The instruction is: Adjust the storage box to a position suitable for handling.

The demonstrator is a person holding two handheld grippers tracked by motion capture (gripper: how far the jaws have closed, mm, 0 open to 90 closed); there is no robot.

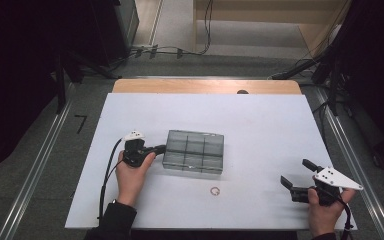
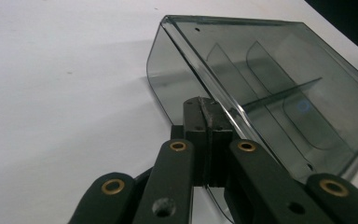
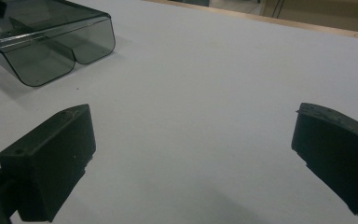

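Smoky grey plastic, see-through, split into compartments: the organiser box [image 1: 194, 151] sits lid-down flat near the middle of the white table [image 1: 260, 130]. Pinched at the box's left edge by the left gripper [image 1: 159, 149], jaws pressed together on the thin lid rim, plain in the left gripper view [image 2: 204, 116]. Looks like the step in hand is opening or dragging the box by that rim. Next move likely calls for a steady pull or lift without letting the slim edge slip out of the pads, maybe with a brace from the other side. Well right of the box, near the table's front corner, the right gripper [image 1: 296, 175], jaws spread wide over bare table, holding nothing. Just in front of the box, a small red ring mark [image 1: 215, 190]. Nothing blocking the path around the box.
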